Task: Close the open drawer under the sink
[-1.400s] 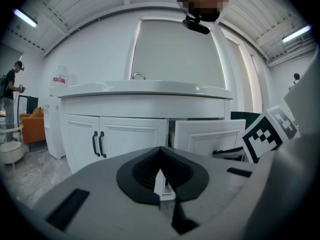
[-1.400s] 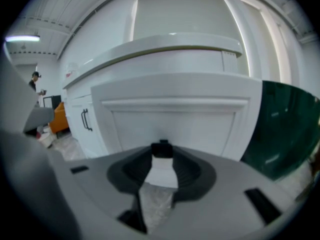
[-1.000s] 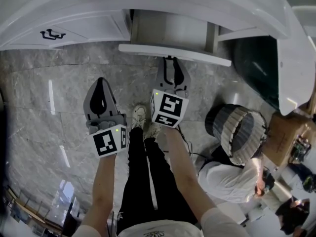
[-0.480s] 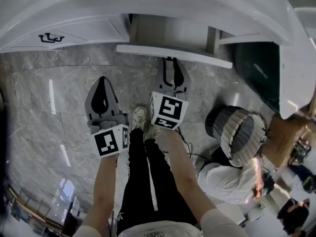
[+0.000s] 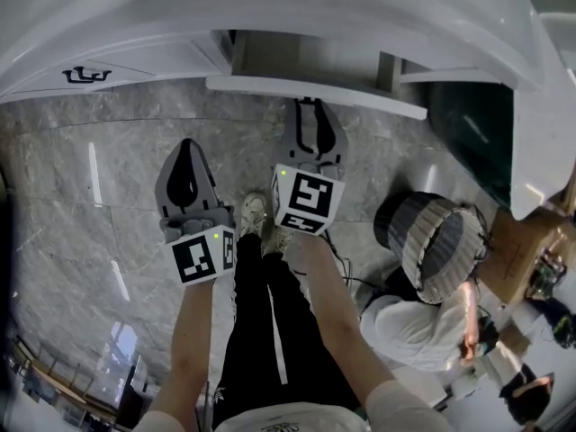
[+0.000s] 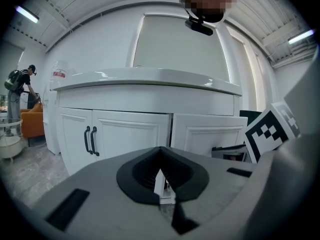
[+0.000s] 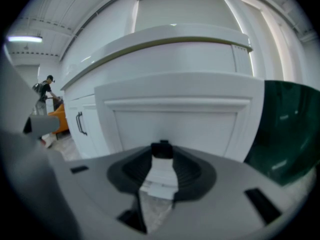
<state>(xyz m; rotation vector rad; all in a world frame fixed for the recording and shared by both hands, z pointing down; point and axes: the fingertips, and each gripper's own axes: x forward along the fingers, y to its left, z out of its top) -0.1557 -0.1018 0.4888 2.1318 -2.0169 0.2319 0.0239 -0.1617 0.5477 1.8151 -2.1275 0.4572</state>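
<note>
The white drawer front [image 5: 360,99] juts out from the vanity under the white countertop [image 5: 270,7]. It fills the right gripper view as a panelled face [image 7: 175,119]. My right gripper [image 5: 310,106] points at its middle, jaws shut on the small black drawer handle [image 7: 161,147] at their tips [image 7: 161,156]. My left gripper [image 5: 186,147] hangs over the floor, left of and short of the drawer, shut and empty. In the left gripper view [image 6: 165,199] it faces the cabinet doors, with the drawer front [image 6: 205,134] to the right.
Closed cabinet doors with black handles [image 5: 87,75] stand left of the drawer. A dark round bin [image 5: 432,241], a dark green panel [image 5: 472,124], a cardboard box [image 5: 522,250] and a crouching person in white [image 5: 405,327] are on the right. My shoes [image 5: 256,214] stand on grey marble.
The drawer front sits a little nearer the cabinet, with less of its inside showing, and the right gripper has gone with it. The left gripper has barely shifted.
</note>
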